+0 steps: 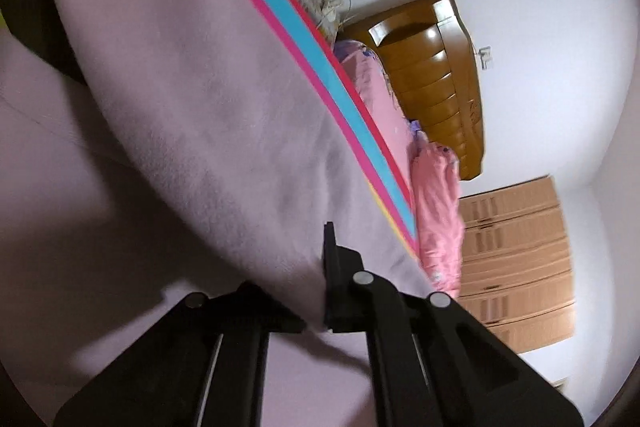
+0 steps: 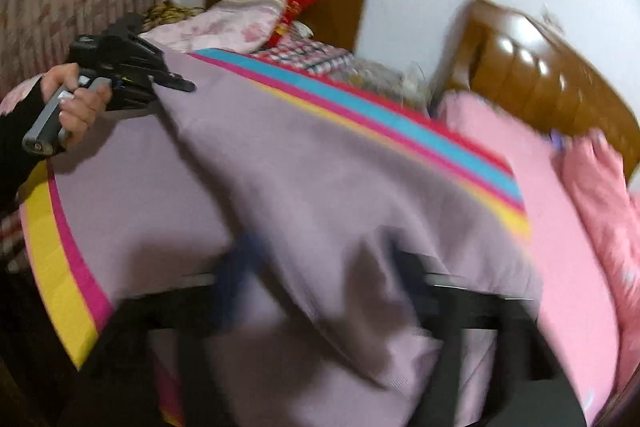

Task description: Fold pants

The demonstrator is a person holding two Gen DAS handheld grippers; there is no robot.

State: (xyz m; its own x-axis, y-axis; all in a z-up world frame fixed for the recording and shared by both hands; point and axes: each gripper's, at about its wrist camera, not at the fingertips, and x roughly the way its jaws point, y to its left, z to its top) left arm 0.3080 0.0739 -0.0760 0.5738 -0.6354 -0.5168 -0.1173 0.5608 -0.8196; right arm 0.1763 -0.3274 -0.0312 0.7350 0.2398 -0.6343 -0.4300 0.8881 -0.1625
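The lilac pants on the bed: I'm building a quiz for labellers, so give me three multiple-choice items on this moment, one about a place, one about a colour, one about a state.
1. Where do the pants lie?
A. on a bed with a striped cover
B. on a wooden floor
C. over a chair back

2. What colour is the broad stripe of the cover beyond the pants?
A. green
B. blue
C. black

3. What is the left gripper doing?
A. hanging open above the bed
B. shut on the pants
C. shut on a pillow

Answers: 1 A, the bed cover with yellow and pink bands shows under the cloth. 2 B, a light blue band runs between pink ones. 3 B, in the left wrist view the lilac cloth is pinched between its fingers, and the right wrist view shows the cloth pulled up to it.
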